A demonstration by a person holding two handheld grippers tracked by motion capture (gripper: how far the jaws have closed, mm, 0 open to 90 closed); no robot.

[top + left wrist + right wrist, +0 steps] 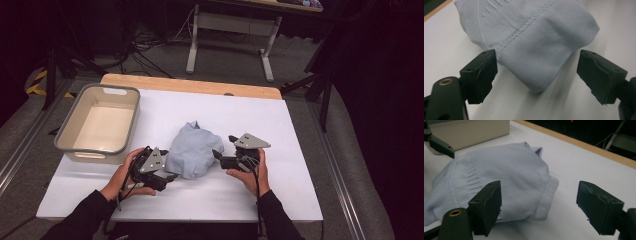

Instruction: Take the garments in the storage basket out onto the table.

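A crumpled light-blue knit garment (192,149) lies in a heap near the middle of the white table top (280,125). My left gripper (170,176) is at its left front edge, open, with a ribbed corner of the garment (534,50) reaching between the jaws without being pinched. My right gripper (218,154) is at the heap's right side, open, and the cloth's ribbed hem (546,197) lies just ahead of the jaws. The left gripper (536,75) and the right gripper (539,205) both show wide gaps with nothing clamped.
A beige tub with a grey rim (99,122) stands at the table's left, just behind my left hand; its wall (474,130) shows beyond the garment. A bare wooden strip (190,85) runs along the far edge. A desk frame (230,35) and cables stand on the floor behind.
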